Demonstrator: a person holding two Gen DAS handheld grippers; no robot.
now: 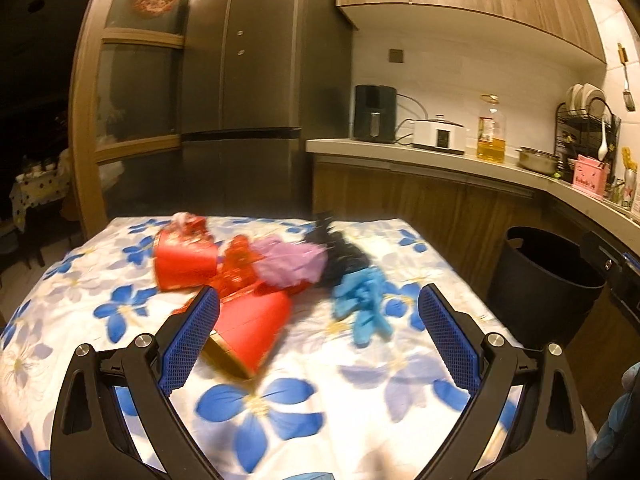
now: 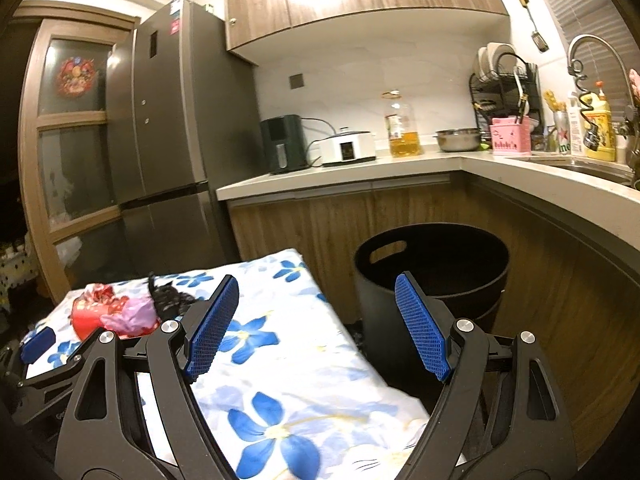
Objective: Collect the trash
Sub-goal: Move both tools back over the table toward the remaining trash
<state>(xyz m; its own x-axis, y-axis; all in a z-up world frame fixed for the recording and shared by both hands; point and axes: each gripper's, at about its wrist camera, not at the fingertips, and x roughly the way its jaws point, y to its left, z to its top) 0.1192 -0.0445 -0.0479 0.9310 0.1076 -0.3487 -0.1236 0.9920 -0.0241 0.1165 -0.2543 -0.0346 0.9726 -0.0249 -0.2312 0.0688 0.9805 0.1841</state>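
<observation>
Trash (image 1: 256, 276) lies heaped on the table (image 1: 120, 264) under a blue-flowered cloth: red cartons, a purple wad (image 1: 288, 266), a black crumple (image 1: 340, 260) and a blue glove (image 1: 360, 304), all toward the far edge. No print on the cartons can be read; they are blurred. The left gripper (image 1: 318, 300) stands wide and empty, with one red carton (image 1: 252, 330) at its 9 o'clock finger and the glove near 1 o'clock. The right gripper (image 2: 316, 292) is also wide and empty, over the table's right edge. A black bin (image 2: 432, 276) sits on the floor at its 1 o'clock, mouth clear, between the table and the counter (image 2: 400, 166). A green can (image 2: 562, 140) by the sink shows partial letters only.
</observation>
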